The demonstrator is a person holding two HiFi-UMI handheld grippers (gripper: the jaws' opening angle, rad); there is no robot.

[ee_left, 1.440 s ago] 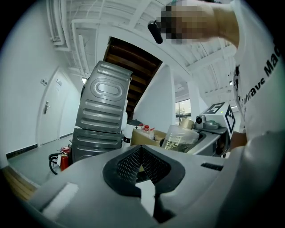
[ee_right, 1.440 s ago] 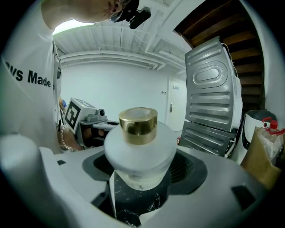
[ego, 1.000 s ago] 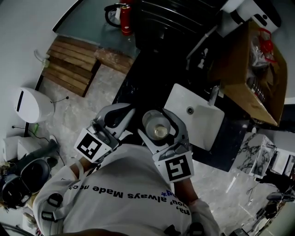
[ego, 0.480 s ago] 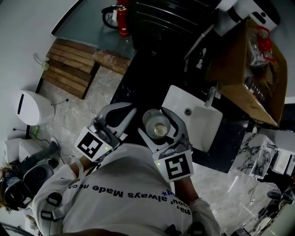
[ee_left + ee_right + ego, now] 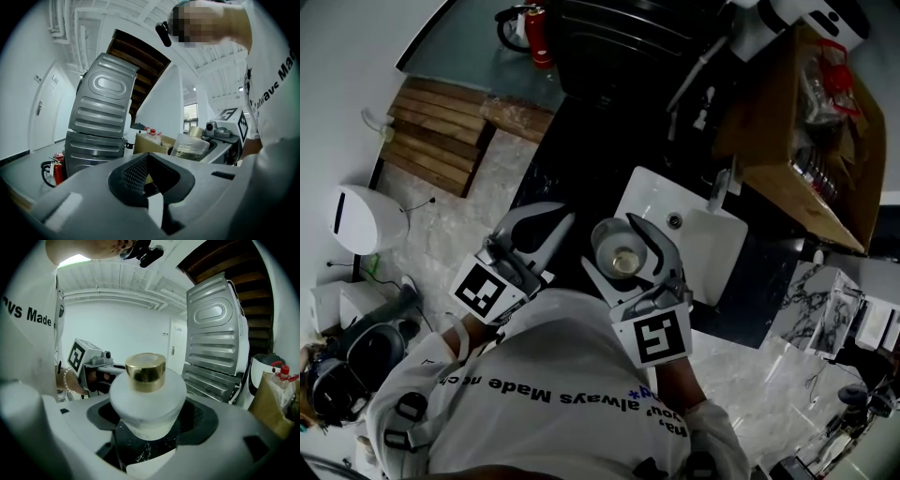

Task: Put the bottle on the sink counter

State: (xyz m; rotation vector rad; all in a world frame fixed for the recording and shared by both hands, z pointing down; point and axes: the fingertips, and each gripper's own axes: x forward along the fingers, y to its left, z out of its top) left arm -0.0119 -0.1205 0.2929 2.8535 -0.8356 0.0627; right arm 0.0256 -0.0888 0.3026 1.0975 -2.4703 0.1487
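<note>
My right tongs [image 5: 149, 430] are pale grey, their marker cube [image 5: 652, 339] black-and-white squares. Between them I see the bottle [image 5: 146, 401] frosted white, cap [image 5: 145, 372] gold. Ahead of them, counter [image 5: 577, 178] black with white veins, sink [image 5: 712, 248] white.

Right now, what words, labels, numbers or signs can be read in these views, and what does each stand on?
"always Made": upside down on the person's white shirt, head view; the rest of that line is too broken to read.
"Made": the same shirt, right gripper view.
Left marker cube, right marker cube: coded black-and-white squares, no words.
Bottle: no label shows.
Cardboard box: any print is too small to read.
</note>
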